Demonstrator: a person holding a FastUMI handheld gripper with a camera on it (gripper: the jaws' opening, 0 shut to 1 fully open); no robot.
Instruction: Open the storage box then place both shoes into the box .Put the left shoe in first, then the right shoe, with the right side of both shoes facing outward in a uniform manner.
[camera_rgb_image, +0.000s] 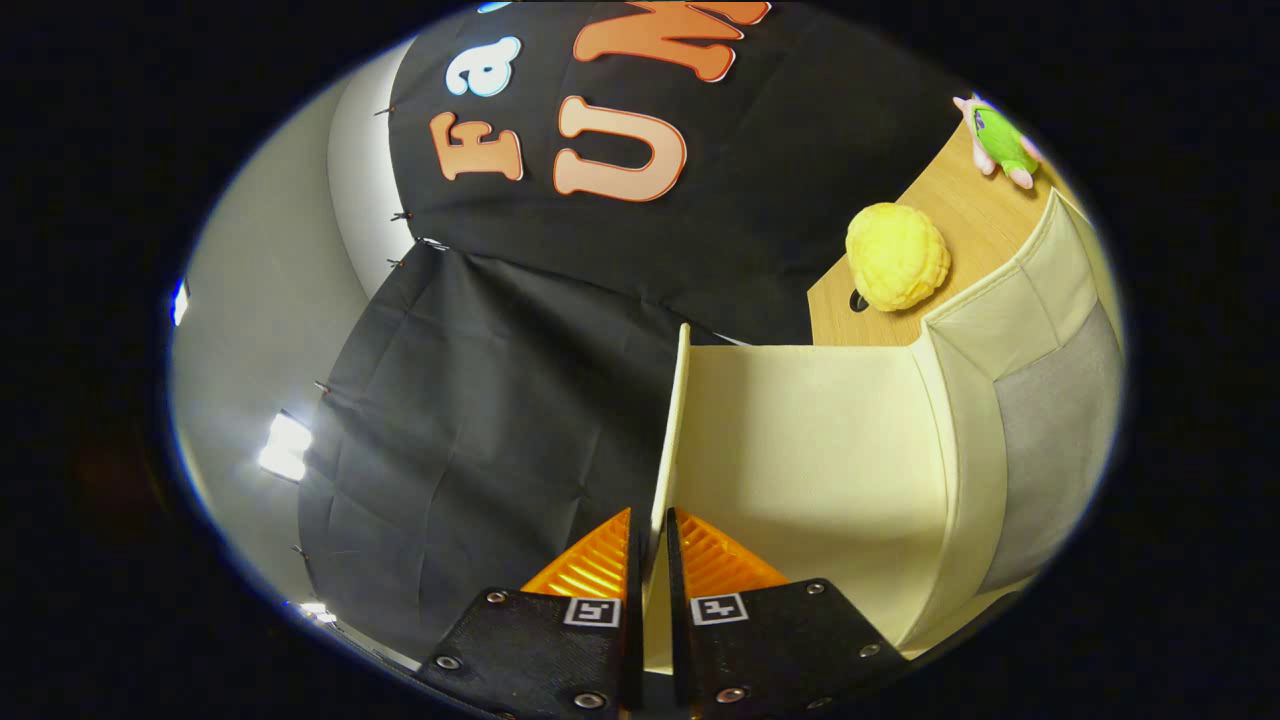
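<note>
Pinching the thin cream fabric lid (672, 430) of the cream fabric storage box (960, 440), I have my gripper (652, 545) nearly closed, both fingers pressing on the flap's edge. Beyond them on the wooden tabletop (965, 215) sit a lumpy yellow plush ball (897, 256) and a green-and-pink soft toy (1002, 142).

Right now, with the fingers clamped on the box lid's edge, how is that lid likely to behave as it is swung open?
The lid looks like a thin flat panel, so probably light. It stands straight from the gripper with no sag, so likely fairly stiff. It joins the storage box along a soft fold, so it should hinge rather than lift away.
</note>
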